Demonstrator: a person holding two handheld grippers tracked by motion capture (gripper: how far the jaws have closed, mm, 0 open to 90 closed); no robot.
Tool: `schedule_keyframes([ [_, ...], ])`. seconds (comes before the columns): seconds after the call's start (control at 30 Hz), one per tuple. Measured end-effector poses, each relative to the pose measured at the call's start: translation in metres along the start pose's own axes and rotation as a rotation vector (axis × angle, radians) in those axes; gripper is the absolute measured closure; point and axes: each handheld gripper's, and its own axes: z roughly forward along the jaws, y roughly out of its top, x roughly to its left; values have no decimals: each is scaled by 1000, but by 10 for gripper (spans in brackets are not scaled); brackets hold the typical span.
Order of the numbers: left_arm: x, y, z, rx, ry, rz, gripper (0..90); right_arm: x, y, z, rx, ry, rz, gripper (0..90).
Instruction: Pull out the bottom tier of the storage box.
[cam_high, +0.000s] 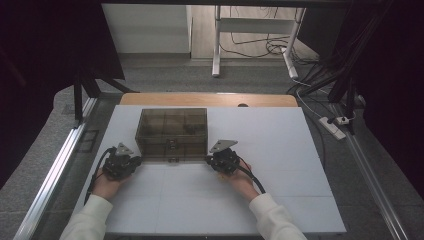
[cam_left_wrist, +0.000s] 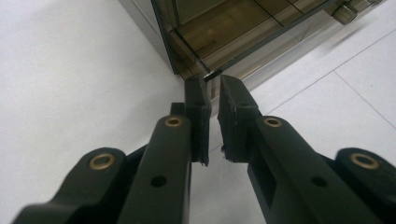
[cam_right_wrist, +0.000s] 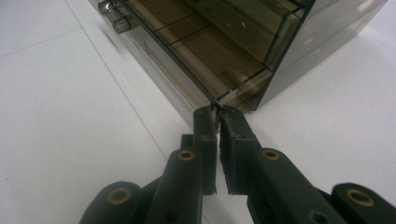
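White sleeves and two hands come in from the near edge of a white desk (cam_high: 280, 200), each holding a black gripper. The left gripper (cam_high: 131, 161) sits at the near left corner of a smoky brown see-through plastic box (cam_high: 172, 131); the right gripper (cam_high: 214, 161) sits at its near right corner. In the left gripper view, the left gripper (cam_left_wrist: 212, 86) has its jaws almost together, a thin slit between them, tips at the lid's corner edge. In the right gripper view, the right gripper (cam_right_wrist: 217, 112) is closed to a hair's gap, seemingly pinching the lid's thin rim.

The box (cam_right_wrist: 224, 51) stands near the middle of the desk, towards the far edge. Its long axis runs left to right, parallel to the near edge, and its front, with small latches (cam_high: 173, 160), faces the person. Inner dividers show through the lid.

Lifting the lid looks like the step in hand. Doing it well probably means raising both corners evenly, keeping each grip on the rim, so the lid does not twist or the box slide.
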Motion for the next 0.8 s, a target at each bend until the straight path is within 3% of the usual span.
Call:
schedule_keyframes([
  [0.8,-4,-6,-7,10,-13,20,815,7,-3,-7,7,14,-19,856],
])
